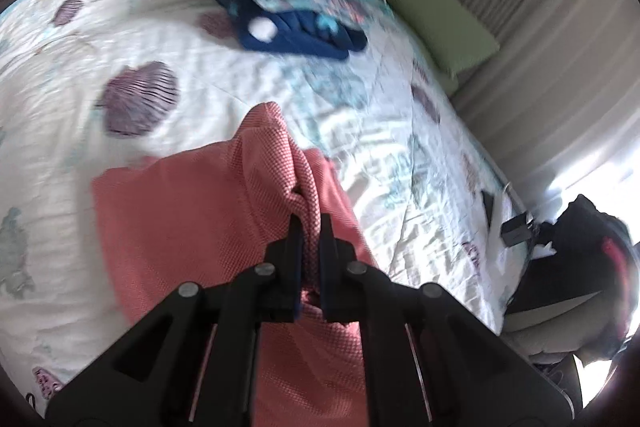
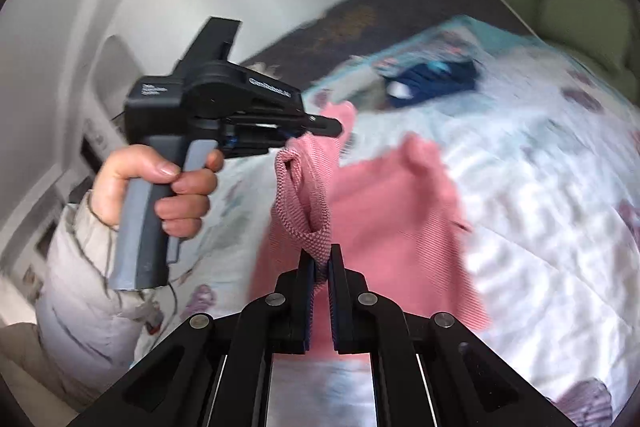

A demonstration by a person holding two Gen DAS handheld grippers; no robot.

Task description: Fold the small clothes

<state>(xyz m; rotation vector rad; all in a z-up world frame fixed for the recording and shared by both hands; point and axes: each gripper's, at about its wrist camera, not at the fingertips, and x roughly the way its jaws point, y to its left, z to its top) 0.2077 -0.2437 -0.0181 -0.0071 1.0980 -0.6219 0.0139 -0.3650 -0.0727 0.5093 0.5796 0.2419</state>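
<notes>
A pink knitted garment (image 1: 192, 211) hangs lifted over the quilt. My left gripper (image 1: 311, 223) is shut on a bunched edge of it. My right gripper (image 2: 321, 255) is shut on another edge of the same pink garment (image 2: 384, 219). The left gripper (image 2: 324, 126) also shows in the right wrist view, held in a hand up and to the left, with the cloth stretched between the two grippers. Both views are motion-blurred.
A white quilt with purple and teal shell prints (image 1: 120, 39) covers the bed. A pile of blue and patterned clothes (image 1: 288, 11) lies at its far end. Green pillows (image 1: 444, 19) sit along the curtain side. A dark bag (image 1: 580, 267) stands beside the bed.
</notes>
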